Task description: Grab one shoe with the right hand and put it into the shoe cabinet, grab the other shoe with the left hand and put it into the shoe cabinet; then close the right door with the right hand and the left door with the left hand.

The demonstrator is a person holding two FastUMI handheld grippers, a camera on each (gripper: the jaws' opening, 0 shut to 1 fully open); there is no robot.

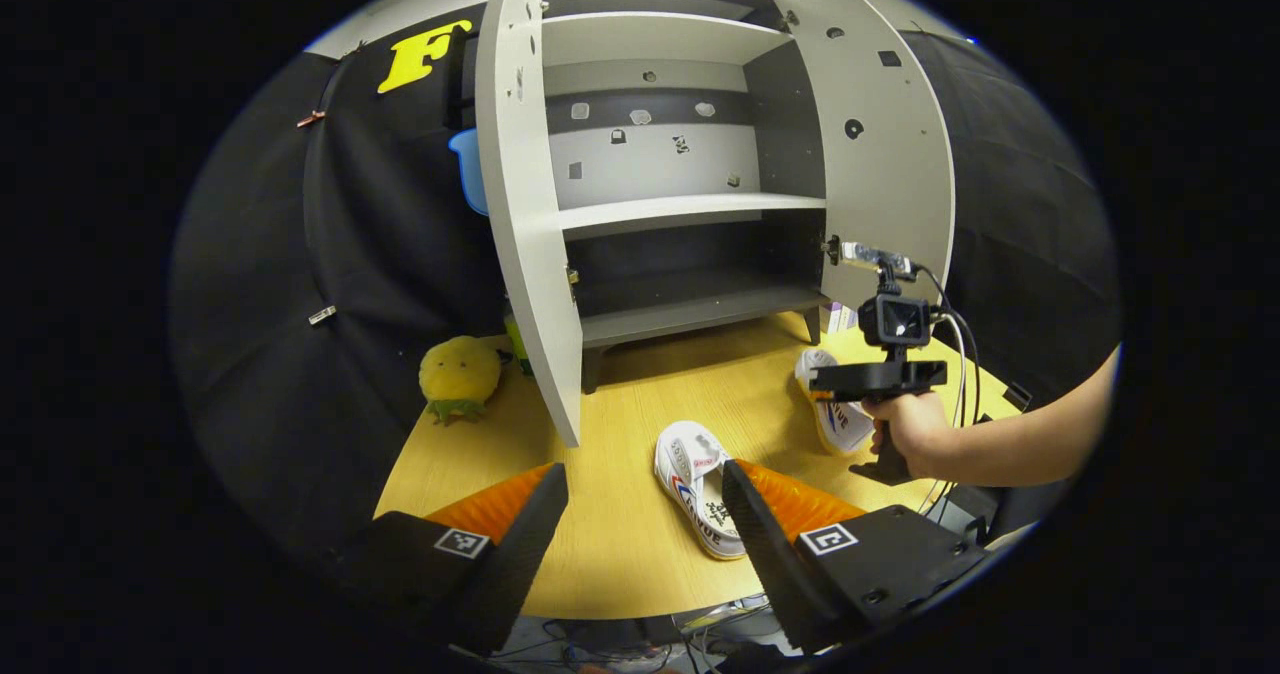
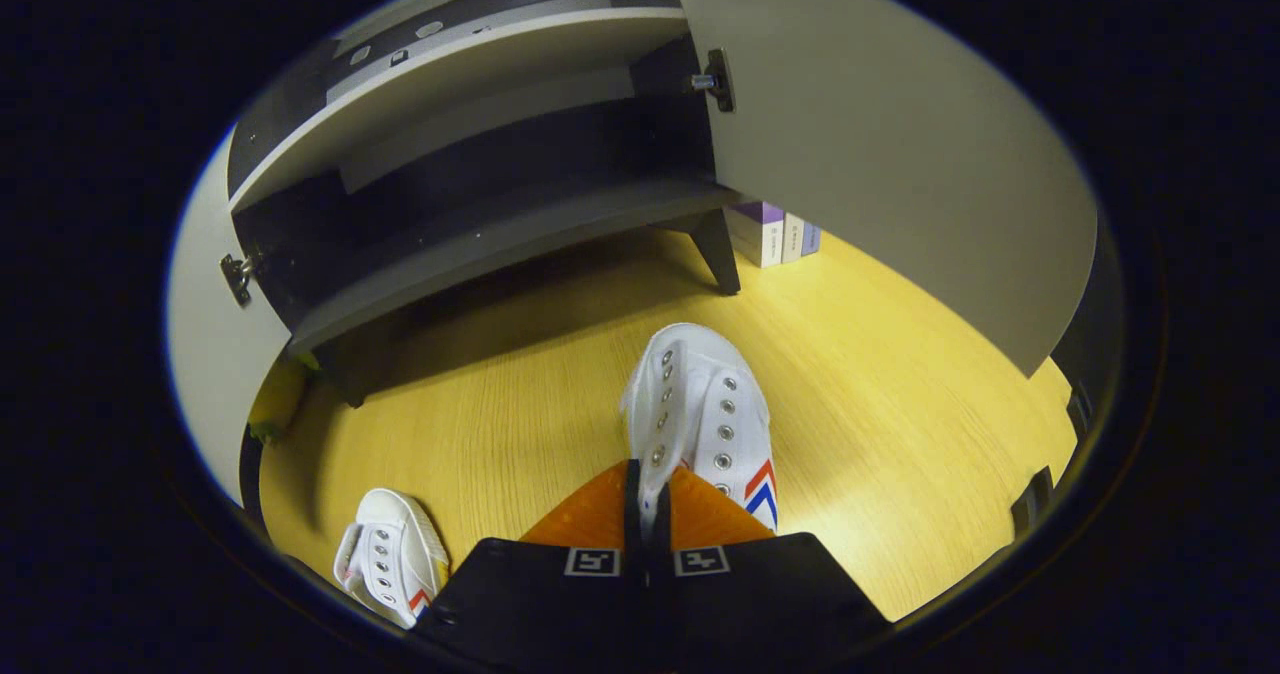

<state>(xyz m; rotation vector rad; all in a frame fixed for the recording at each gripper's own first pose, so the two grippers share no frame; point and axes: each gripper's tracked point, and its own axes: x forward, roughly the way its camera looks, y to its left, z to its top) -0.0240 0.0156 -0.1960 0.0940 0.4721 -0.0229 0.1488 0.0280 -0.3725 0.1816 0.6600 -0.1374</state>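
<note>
Pinching the collar of one shoe [image 2: 700,409] to carry it into the shoe cabinet [image 2: 480,244], the right tongs [image 2: 647,499] are clamped narrow, while the left tongs [image 1: 640,514] wait wide above the other shoe [image 1: 700,484].

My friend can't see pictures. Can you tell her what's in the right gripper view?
The right gripper has its jaws shut on a white shoe on the yellow table, facing the open cabinet. Another shoe sits lower left.
</note>
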